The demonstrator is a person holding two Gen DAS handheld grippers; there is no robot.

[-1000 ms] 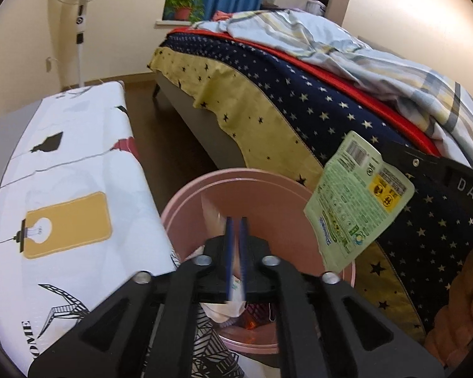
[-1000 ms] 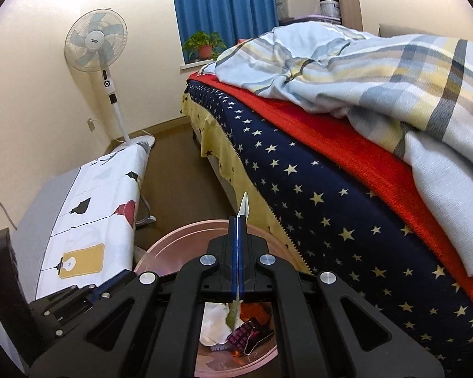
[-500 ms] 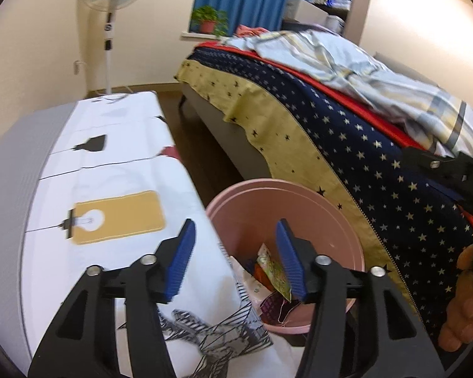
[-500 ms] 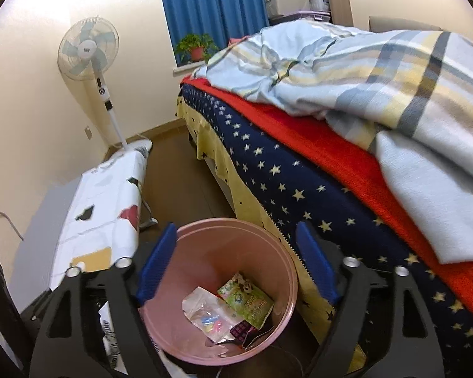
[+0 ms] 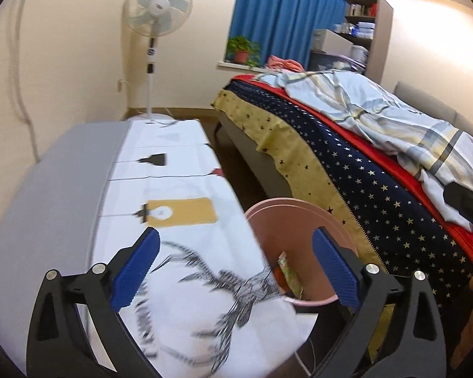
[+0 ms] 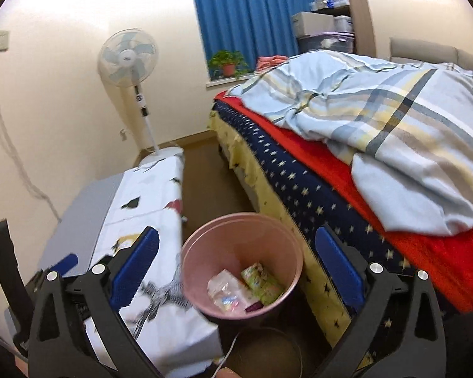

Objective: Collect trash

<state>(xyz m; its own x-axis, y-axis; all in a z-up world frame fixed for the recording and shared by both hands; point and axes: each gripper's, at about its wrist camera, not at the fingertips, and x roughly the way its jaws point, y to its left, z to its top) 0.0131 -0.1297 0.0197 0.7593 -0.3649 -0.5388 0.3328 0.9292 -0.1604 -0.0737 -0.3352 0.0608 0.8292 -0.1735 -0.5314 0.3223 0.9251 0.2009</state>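
Right wrist view: the right claw is being spread wide with nothing between its pads, above a pink bin on the floor between the bed and a cloth-draped counter — wrappers are lying inside. The left claw is likewise being opened, empty — over the counter's edge beside the bin.

I see a standing fan by the wall, blue curtains, a potted plant, and a plaid duvet rumpled on the bed.
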